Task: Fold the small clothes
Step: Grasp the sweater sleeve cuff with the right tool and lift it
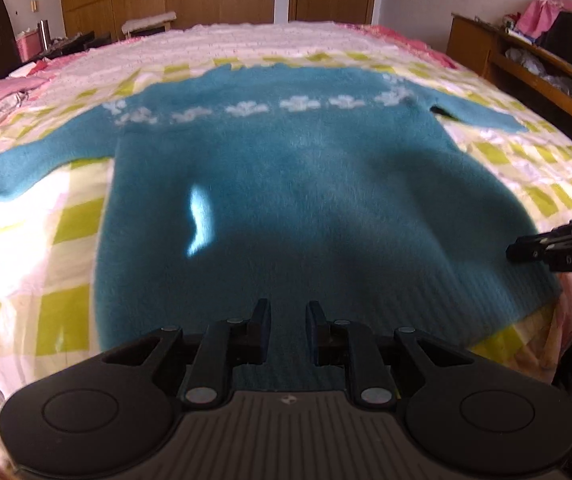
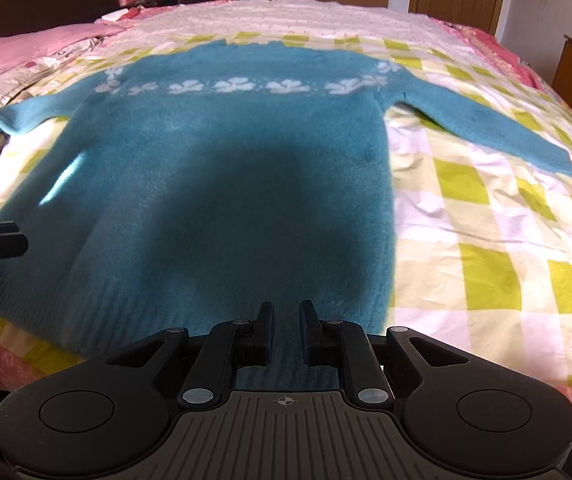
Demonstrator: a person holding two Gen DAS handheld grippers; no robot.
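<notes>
Ahead of both claws, left claw [image 1: 288,330] and right claw [image 2: 287,328], jaws apart and empty, the teal sweater [image 1: 286,200] lies flat on the bed [image 2: 485,240]; folding likely unstarted, next grab a sleeve or the hem.

**Bed with a sweater laid out**

The bed [image 2: 485,208] wears a checked sheet [image 1: 66,220] in yellow-green, white and pale pink. A teal knit sweater [image 2: 226,152] with a band of white flower motifs lies flat on it, both sleeves spread outward. Pink bedding [image 2: 38,46] sits bunched at the far left edge.

both wrist cameras sit low at the bed's [image 1: 86,208] foot, facing forward; both views share the sweater [image 1: 286,200].
</notes>
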